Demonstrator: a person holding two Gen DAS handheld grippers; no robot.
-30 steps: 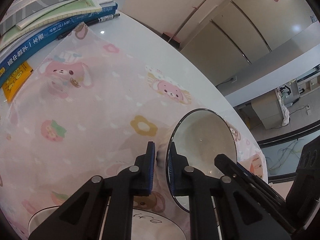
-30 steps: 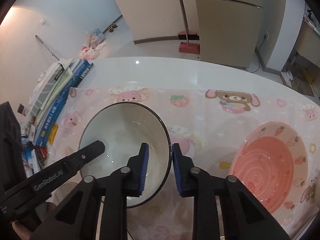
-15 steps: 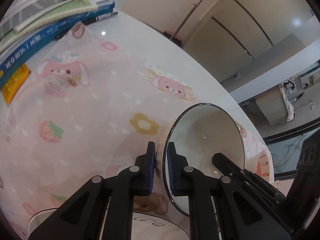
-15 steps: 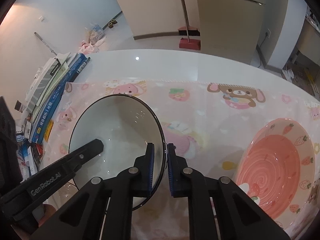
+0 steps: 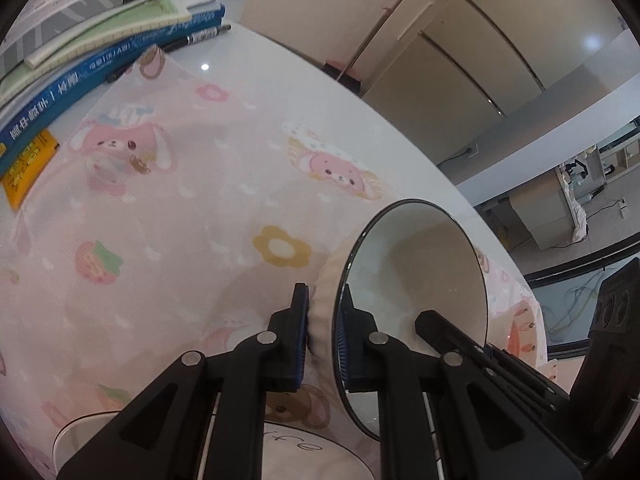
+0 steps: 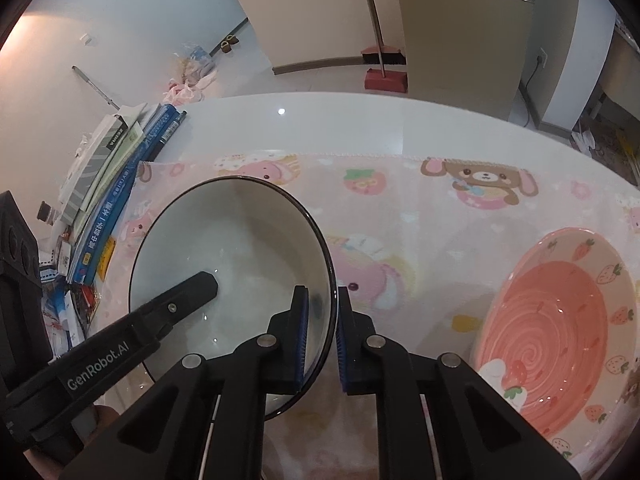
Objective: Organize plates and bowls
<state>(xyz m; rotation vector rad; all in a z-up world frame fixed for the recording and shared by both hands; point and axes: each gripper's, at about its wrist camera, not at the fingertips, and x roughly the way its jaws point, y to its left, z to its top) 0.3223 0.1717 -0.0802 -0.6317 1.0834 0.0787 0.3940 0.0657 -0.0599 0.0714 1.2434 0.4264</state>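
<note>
While both pairs of tongs pinch the same dish, the left tongs (image 5: pixel 323 338) are closed to their tightest across the wall of the white bowl (image 5: pixel 416 280), one blue pad outside and one inside, at about 8 o'clock on its dark rim in the left wrist view; the right tongs (image 6: pixel 320 334), whose jaws have just been closing, now clamp the rim at about 4 o'clock in the right wrist view, the wall between their pads. So held, the white bowl hangs tilted above the pink printed cloth (image 5: pixel 168 208) that covers the tabletop (image 6: pixel 360 128), its mouth turned toward the right-hand camera. It looks like glazed ceramic: stiff, fairly heavy for its size, slick under the pads and likely to chip or break if it slips, so a hold on opposite sides of the rim seems the safest one, with the pads set deep over the wall, not on the very lip. Farther out, at 3 o'clock from the right tongs, a pink strawberry bowl (image 6: pixel 556 320) rests on the cloth, well apart. At 6 o'clock in the left view, the edge of a white plate (image 5: pixel 304 448) with handwriting shows beneath the tongs. A stack of books (image 5: pixel 100 52) lies at 10 o'clock on the tabletop's far edge.
</note>
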